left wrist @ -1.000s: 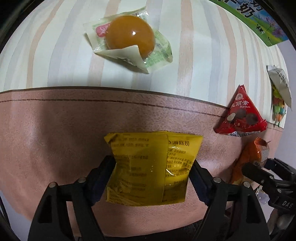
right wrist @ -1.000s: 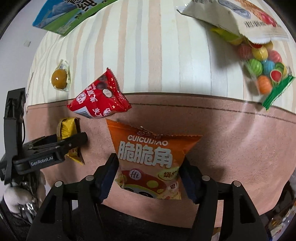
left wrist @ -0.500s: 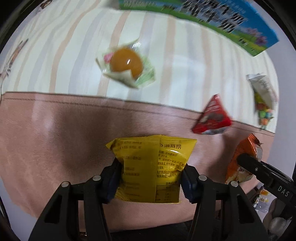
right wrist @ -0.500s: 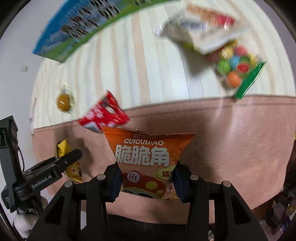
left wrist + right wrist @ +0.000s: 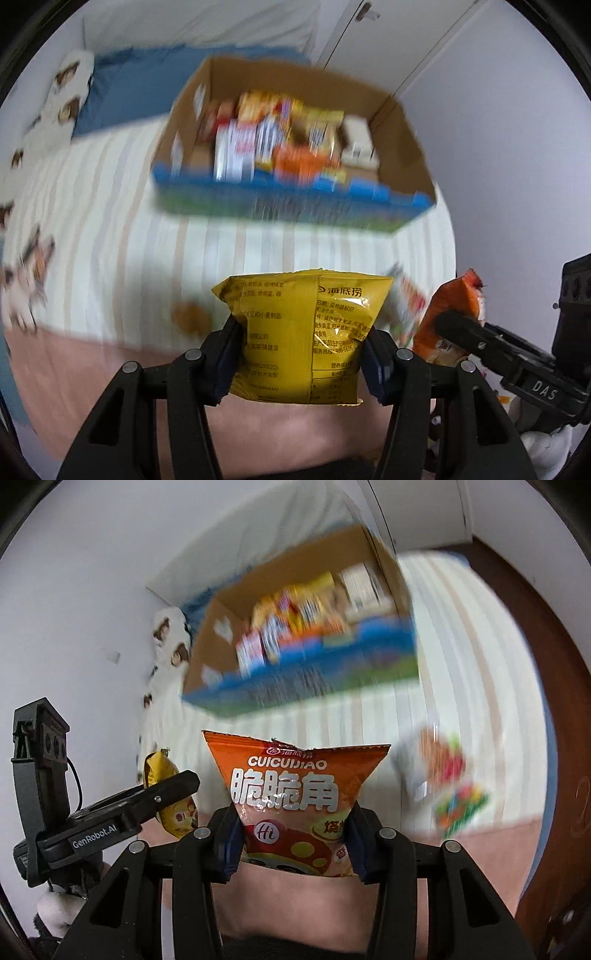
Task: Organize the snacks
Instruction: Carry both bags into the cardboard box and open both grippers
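Two grippers: we see both clamped on snacks, one packet each.
Left gripper (image 5: 300,363): we have its pads pinching the yellow packet (image 5: 306,332) from both sides; its jaws have just closed in on it, and the packet is off the bed.
Right gripper (image 5: 293,843): we see it clenched on the orange packet (image 5: 295,797), jaws likewise just closed, packet upright between the pads.
Neighbours: in the left view, the orange packet shows to the right; in the right view, the yellow packet shows to the left.
Box (image 5: 402,125): we see an open cardboard carton ahead on the striped bedspread (image 5: 110,229), full of blurred snacks.
Loose items: a candy bag (image 5: 452,797) lies on the bedspread, blurred.
Foreground: a pink blanket (image 5: 92,376) under both grippers.
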A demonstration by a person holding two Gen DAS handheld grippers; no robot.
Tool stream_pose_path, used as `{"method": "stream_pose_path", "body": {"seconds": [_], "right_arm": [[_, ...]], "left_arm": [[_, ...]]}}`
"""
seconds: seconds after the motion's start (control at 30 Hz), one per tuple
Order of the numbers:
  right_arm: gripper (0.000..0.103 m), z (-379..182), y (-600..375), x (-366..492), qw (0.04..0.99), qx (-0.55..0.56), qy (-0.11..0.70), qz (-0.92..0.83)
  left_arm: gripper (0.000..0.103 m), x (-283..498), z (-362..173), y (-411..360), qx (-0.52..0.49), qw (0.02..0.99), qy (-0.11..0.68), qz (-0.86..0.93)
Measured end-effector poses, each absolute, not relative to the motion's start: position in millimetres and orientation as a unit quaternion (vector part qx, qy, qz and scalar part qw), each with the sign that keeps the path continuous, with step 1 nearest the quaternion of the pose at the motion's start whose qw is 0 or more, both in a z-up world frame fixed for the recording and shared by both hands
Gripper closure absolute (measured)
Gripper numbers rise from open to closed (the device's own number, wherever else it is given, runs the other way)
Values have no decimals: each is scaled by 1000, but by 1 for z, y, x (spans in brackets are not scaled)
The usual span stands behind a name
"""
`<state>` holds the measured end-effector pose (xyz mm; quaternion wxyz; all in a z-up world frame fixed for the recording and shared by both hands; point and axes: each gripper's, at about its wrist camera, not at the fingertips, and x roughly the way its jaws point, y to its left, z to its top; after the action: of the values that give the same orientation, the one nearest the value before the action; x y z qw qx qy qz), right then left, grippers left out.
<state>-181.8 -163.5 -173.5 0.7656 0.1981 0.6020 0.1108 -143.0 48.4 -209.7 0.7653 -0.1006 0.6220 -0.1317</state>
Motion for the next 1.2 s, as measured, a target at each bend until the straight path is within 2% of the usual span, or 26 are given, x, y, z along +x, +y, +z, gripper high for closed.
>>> {"method": "stream_pose_path", "body": {"seconds": [0.27,0.4,0.63,0.9,0.93,0.97,1.0,1.03,1.1,1.2], "right_arm": [[54,-139,-166,-71,798,149,576,95],[54,-152,-164,-22,790,135,592,85],[54,-197,-155,25,764,110,633,67],[53,-236,-152,37,740,101,663,55],[52,-243,-153,39,732,103,672,52],[38,-250,-154,40,723,102,682,46],[16,-255,-155,40,718,101,687,43],[8,-259,-156,40,713,98,693,41],[6,-263,-157,39,710,92,697,36],[6,-264,-157,37,710,83,699,32]], "left_arm": [[49,-36,-175,46,-50,793,598,-106],[49,9,-178,53,-38,784,613,-90],[49,60,-228,64,-32,745,663,-69],[48,68,-277,68,-24,713,698,-57],[48,68,-281,70,-27,707,704,-55],[47,67,-288,73,-35,699,712,-51],[44,67,-291,75,-41,694,717,-47],[40,67,-296,77,-47,690,720,-48],[13,66,-298,78,-41,691,720,-42],[12,64,-294,78,-38,703,709,-44]]}}
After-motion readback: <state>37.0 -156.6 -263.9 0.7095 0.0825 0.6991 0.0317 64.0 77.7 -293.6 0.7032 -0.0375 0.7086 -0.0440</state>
